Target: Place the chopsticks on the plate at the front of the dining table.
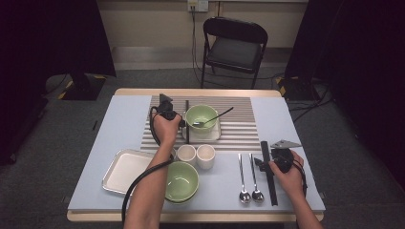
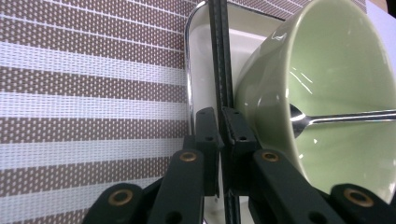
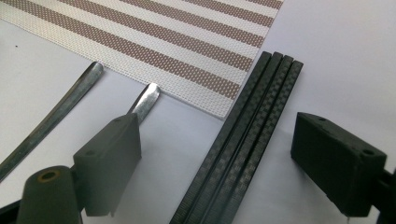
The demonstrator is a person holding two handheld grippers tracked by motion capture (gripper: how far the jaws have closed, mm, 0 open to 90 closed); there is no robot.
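A thin black pair of chopsticks [image 2: 219, 70] is pinched between the jaws of my left gripper [image 2: 220, 126], which is shut on it. It lies along the left edge of a white square plate [image 2: 201, 56] holding a green bowl [image 2: 336, 84] with a spoon [image 2: 345, 117] inside. From above, the left gripper [image 1: 181, 123] sits just left of that bowl [image 1: 201, 117] on the striped placemat [image 1: 239, 133]. My right gripper [image 3: 224, 158] stands open, its jaws straddling a bundle of black chopsticks [image 3: 243, 140] flat on the table. In the high view the right gripper [image 1: 263, 163] is at the near right, over those chopsticks [image 1: 271, 186].
Two metal spoons [image 1: 248, 179] lie left of the chopstick bundle. Two white cups [image 1: 196, 155], a second green bowl [image 1: 181, 181] and a white tray [image 1: 124, 169] stand at the near left. A black folding chair [image 1: 234, 47] is beyond the table.
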